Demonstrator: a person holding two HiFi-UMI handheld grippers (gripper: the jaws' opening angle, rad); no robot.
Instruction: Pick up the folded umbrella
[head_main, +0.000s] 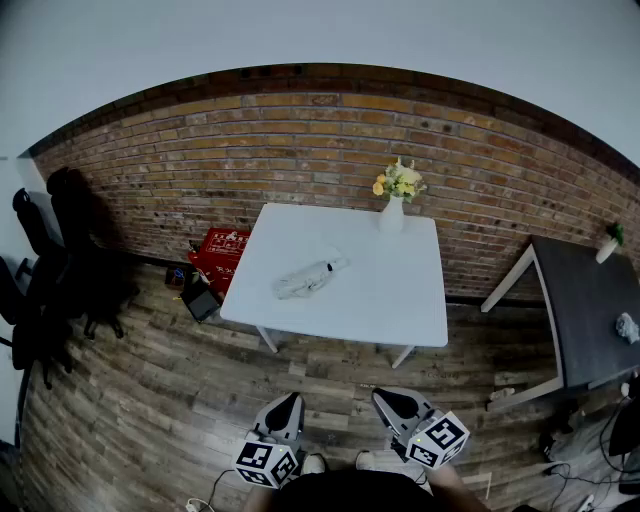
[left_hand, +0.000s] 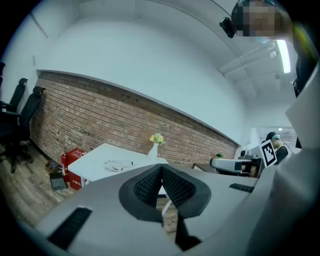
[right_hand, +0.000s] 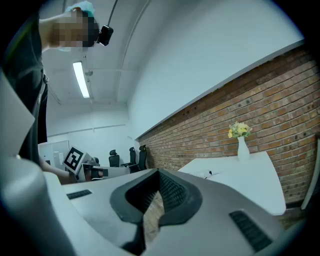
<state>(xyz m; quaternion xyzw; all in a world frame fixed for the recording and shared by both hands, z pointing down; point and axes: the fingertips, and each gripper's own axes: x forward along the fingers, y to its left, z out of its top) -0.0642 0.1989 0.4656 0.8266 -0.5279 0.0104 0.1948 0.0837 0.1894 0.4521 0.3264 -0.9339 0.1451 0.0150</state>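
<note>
Left claw (head_main: 290, 400) is pressing its ridged pads tip to tip with nothing between them, and the right claw (head_main: 383, 397) is sitting closed and empty in the same way. Both are hanging low at the near edge of the scene, over the wooden plank floor (head_main: 150, 400) and well apart from the white rectangular table (head_main: 390, 300).

The folded grey-white fabric umbrella (head_main: 310, 278) is lying slantwise on the left half of that table, near its middle. A white vase of yellow flowers (head_main: 392, 212) is standing at the far right edge.

Pickup is not yet beginning, as I judge it. If a claw is arriving closed like this, it is likely shoving the umbrella along the smooth top instead of straddling it. Loose fabric folds may also be giving a false grip and slipping out on the lift.
</note>
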